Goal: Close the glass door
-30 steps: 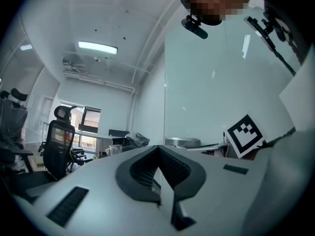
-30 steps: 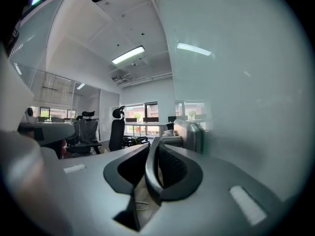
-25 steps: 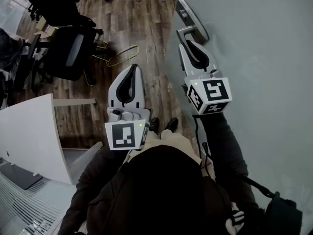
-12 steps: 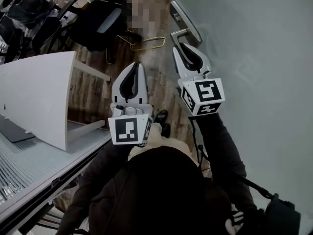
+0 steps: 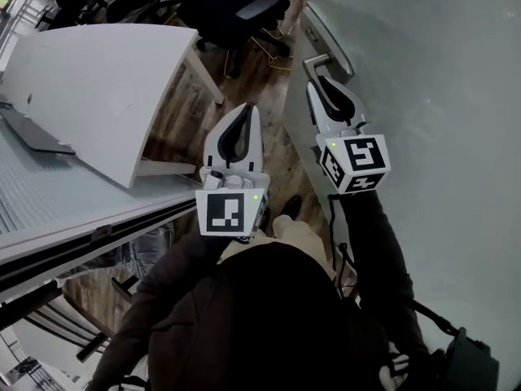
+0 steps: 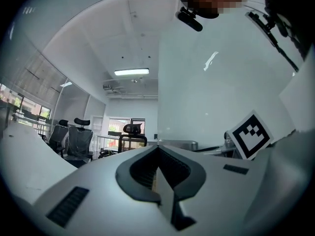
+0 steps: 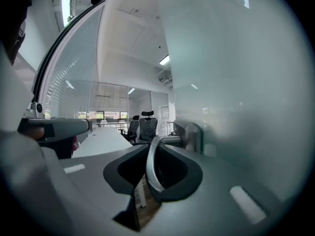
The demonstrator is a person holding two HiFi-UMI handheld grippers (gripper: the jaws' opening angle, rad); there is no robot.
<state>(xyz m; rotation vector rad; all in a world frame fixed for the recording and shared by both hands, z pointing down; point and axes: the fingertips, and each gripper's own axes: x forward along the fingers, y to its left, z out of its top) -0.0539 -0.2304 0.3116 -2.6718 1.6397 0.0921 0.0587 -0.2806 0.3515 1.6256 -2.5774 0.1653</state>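
Observation:
The frosted glass door (image 5: 431, 72) fills the right side of the head view. Its metal lever handle (image 5: 319, 58) juts out from a plate on the door's edge. My right gripper (image 5: 320, 81) is shut on that lever; in the right gripper view the curved handle (image 7: 150, 167) runs between the jaws of the right gripper (image 7: 157, 144), with the handle plate (image 7: 191, 134) and the door (image 7: 236, 82) just beyond. My left gripper (image 5: 247, 109) hangs shut and empty to the left of the door, over the floor. In the left gripper view the left gripper (image 6: 157, 149) holds nothing.
A white desk (image 5: 106, 88) stands at the left, close to my left gripper. Black office chairs (image 5: 236, 6) sit at the back on the wooden floor (image 5: 269, 120). A glass partition frame (image 5: 73, 243) crosses the lower left. The person's shoes (image 5: 291, 207) show below.
The whole view has swung: the white desk and partition have come closer at the left, the chairs have slid back. My right gripper stays shut on the handle; the left stays shut and empty.

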